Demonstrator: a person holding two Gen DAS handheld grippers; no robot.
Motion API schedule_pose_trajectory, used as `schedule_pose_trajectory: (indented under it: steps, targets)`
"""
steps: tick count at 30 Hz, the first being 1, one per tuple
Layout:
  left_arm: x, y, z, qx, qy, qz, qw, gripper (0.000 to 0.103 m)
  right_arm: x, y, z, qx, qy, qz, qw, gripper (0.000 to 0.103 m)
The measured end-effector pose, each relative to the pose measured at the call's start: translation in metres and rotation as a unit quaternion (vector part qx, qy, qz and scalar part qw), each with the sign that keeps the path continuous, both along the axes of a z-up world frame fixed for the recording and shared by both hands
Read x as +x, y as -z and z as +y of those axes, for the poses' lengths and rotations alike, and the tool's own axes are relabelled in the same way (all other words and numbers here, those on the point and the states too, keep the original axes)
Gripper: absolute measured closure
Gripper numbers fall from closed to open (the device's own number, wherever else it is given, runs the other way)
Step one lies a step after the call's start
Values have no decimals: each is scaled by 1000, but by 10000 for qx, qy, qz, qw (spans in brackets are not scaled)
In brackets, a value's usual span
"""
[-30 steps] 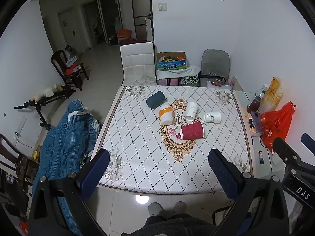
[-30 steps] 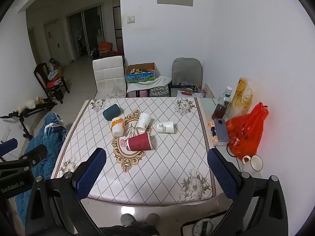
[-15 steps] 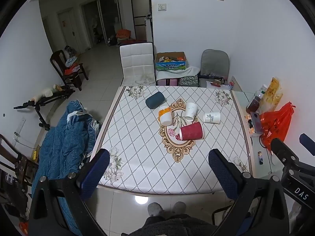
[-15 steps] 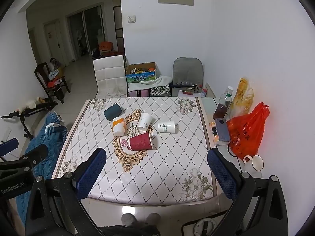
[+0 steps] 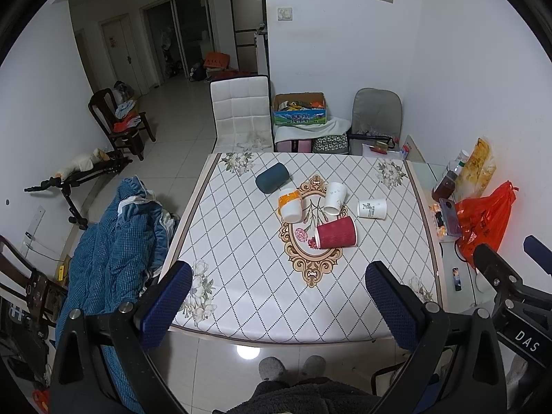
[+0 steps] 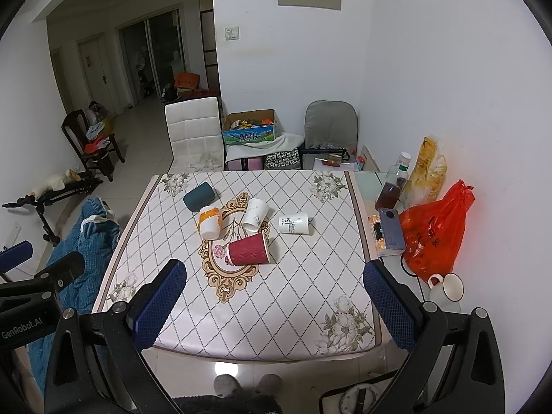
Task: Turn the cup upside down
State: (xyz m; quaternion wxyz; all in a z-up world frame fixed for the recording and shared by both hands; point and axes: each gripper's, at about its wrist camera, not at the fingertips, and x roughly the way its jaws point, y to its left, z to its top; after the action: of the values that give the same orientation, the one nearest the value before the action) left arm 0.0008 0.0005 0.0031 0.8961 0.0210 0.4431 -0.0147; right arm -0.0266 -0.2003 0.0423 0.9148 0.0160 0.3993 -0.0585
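Note:
Several cups lie on their sides near the middle of the table (image 5: 241, 276): a dark teal cup (image 5: 272, 177), an orange-and-white cup (image 5: 290, 203), a white cup (image 5: 335, 198), a white printed cup (image 5: 372, 208) and a red ribbed cup (image 5: 336, 236). They also show in the right wrist view: the teal cup (image 6: 199, 196), orange-and-white cup (image 6: 209, 222), white cup (image 6: 254, 214), printed cup (image 6: 293, 223) and red cup (image 6: 247, 249). My left gripper (image 5: 278, 302) and right gripper (image 6: 275, 300) are both open and empty, held high above the table's near edge, far from the cups.
A blue quilt (image 5: 110, 252) hangs over a chair at the table's left. A side shelf on the right holds a red plastic bag (image 6: 434, 231), a bottle (image 6: 391, 186), a phone (image 6: 391, 227) and a mug (image 6: 448, 286). A white chair (image 5: 241, 114) and grey chair (image 5: 377, 114) stand behind.
Both views have shifted very slightly; the cups have not moved and both grippers stay open.

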Motion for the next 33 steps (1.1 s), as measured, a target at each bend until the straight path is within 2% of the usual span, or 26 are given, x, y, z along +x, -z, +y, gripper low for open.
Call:
schedule_pose_trajectory:
  steps: [33]
  targets:
    - [14, -10, -9, 12, 14, -5, 10000, 0, 4, 4, 6, 41, -40, 52, 10000, 0]
